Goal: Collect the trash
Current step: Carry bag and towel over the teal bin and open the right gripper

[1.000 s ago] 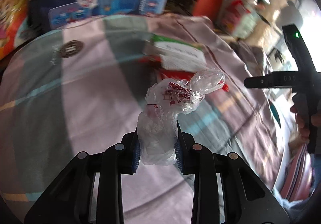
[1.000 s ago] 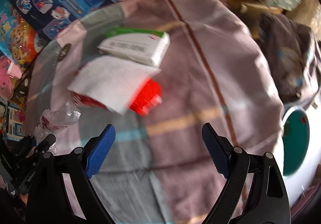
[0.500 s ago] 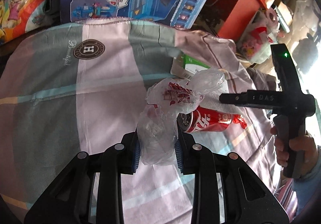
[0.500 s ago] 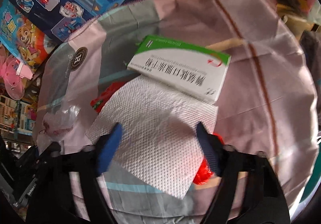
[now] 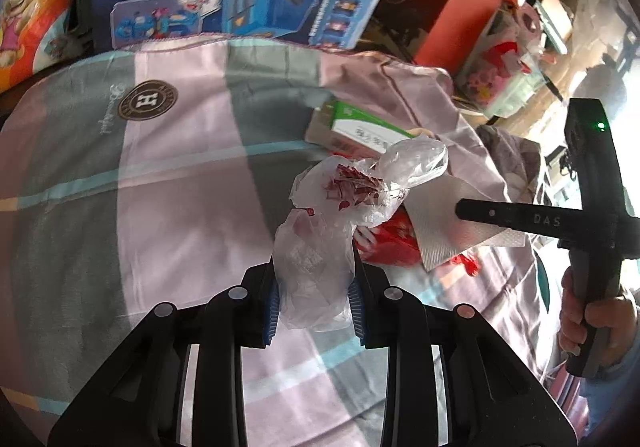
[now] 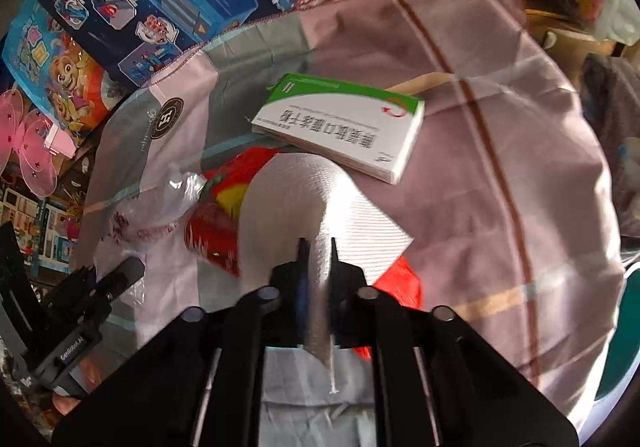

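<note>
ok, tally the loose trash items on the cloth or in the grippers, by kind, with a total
Clear plastic bag: 1, clamped in the left gripper
White paper towel: 1, pinched in the right gripper
Red drink can: 1, partly under the towel
Green-and-white carton: 1, flat on the cloth
Total: 4

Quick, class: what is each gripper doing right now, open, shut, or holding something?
Left gripper: shut on the clear plastic bag.
Right gripper: shut on the white paper towel.
</note>
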A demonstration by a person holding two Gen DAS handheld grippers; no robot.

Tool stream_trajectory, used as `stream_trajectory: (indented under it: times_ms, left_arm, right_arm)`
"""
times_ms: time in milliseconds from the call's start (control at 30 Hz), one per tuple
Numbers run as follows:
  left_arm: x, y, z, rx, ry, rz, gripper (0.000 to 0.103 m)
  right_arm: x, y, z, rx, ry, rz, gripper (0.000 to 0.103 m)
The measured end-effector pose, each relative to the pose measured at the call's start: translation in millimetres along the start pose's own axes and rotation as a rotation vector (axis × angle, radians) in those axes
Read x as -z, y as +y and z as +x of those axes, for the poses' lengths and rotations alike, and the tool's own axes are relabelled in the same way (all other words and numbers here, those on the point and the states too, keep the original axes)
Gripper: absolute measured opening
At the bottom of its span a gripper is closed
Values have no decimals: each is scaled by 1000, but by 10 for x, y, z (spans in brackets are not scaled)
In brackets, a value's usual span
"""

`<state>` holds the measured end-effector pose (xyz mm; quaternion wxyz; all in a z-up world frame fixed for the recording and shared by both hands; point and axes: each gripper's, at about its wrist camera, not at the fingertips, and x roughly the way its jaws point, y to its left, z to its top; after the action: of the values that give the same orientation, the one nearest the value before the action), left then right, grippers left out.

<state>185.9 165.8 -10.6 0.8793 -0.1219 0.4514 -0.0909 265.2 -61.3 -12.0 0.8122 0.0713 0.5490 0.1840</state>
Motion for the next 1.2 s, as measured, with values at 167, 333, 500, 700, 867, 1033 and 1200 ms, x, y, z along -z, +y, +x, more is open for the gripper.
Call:
stream_trajectory:
  times_ms: [167,333,500,700,867,1033,1200]
  left_arm:
    - [28,-226,2,11,4,25,29]
    - [84,-534,-23,30,4,70,29]
    - [146,-877,-44,44,7,118,29]
    - [241,-1443,-59,66,15,214,30]
    - [308,-1887,-4,87,31,278,30]
    - [374,-2414,121,114,60,344,30]
    - [503,-2983,310,144,95,431,30]
  right_arm:
    - [145,-140,-294,15,-43,9,5]
    - [308,-403,-582,12,-80,55,4]
    - [502,-719,-931,30,-142,99,4]
    - [761,-1191,-1416,53,-225,171,4]
    - [1036,-1671,-1788,66,-280,248,4]
    - [1332,-2151,-2056,104,-319,323,4]
    - [1644,-2644,-2220,147,-339,410,4]
